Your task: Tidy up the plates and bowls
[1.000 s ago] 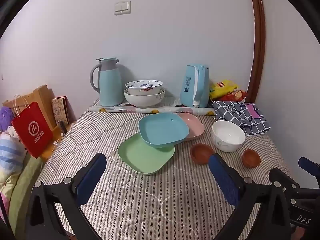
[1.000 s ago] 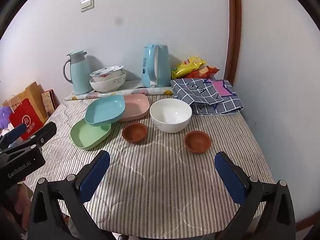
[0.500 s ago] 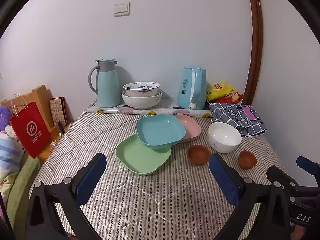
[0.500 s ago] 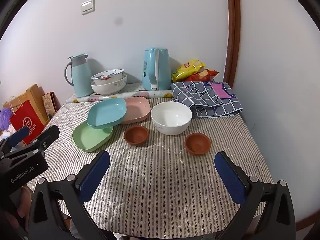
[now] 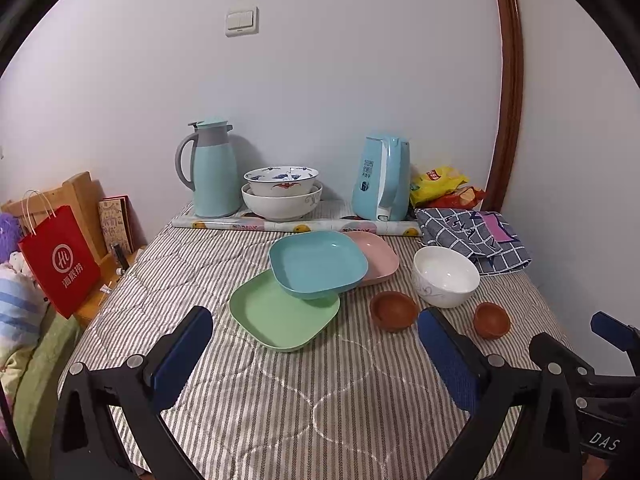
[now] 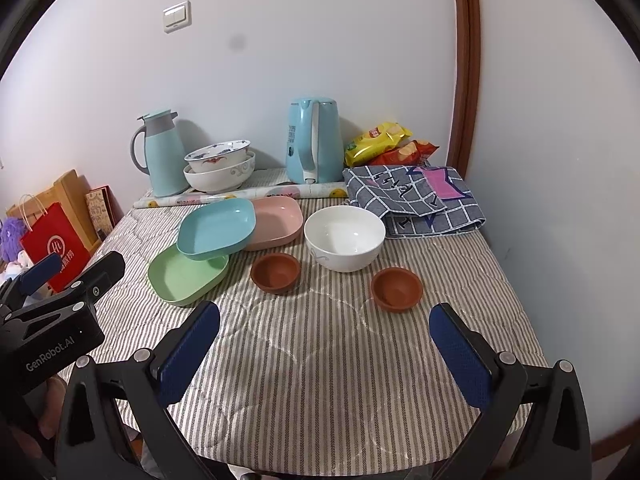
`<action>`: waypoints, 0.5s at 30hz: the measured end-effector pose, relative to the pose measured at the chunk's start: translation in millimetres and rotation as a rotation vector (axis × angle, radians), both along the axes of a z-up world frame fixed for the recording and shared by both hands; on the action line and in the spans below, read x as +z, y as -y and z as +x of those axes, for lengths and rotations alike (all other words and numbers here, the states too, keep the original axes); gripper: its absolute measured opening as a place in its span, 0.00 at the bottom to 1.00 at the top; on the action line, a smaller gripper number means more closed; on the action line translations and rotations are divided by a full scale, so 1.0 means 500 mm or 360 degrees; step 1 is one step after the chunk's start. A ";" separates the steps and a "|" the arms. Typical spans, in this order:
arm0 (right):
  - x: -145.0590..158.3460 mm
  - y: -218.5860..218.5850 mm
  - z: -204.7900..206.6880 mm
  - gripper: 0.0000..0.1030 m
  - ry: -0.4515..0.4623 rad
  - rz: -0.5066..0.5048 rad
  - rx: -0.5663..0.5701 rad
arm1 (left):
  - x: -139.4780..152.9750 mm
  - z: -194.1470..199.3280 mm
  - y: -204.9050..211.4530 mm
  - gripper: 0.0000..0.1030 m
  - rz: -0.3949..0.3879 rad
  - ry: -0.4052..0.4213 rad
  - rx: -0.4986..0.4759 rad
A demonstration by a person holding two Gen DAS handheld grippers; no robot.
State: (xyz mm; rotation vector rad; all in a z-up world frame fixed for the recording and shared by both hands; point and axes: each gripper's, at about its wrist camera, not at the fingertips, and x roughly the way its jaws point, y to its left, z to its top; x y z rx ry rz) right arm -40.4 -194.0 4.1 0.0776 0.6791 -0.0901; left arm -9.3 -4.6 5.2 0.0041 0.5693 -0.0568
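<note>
Both grippers have pulled back a little from the dishes over the last second; nothing on the surface has moved, so I judge the sorting has not begun and this is still the approach.

The left gripper (image 5: 316, 344) hangs over the near edge, jaws spread wide and empty. The right gripper (image 6: 324, 344) hangs beside it, equally spread and empty.

Counting from the left across the middle of the surface:
- three plates: a green plate (image 6: 184, 278), a blue plate (image 6: 216, 230) tilted across it and onto the pink plate (image 6: 276, 220);
- two brown bowls (image 6: 275, 272), apart, with one white bowl (image 6: 344, 238) behind and between them;
- two patterned bowls (image 6: 219, 166), nested, at the far edge between a thermos (image 6: 160, 154) and a kettle (image 6: 314, 140).
</note>
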 end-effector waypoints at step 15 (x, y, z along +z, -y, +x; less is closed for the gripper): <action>0.005 -0.002 -0.009 1.00 0.0018 0.0001 -0.0001 | 0.007 0.003 -0.004 1.00 -0.0008 -0.0001 0.0006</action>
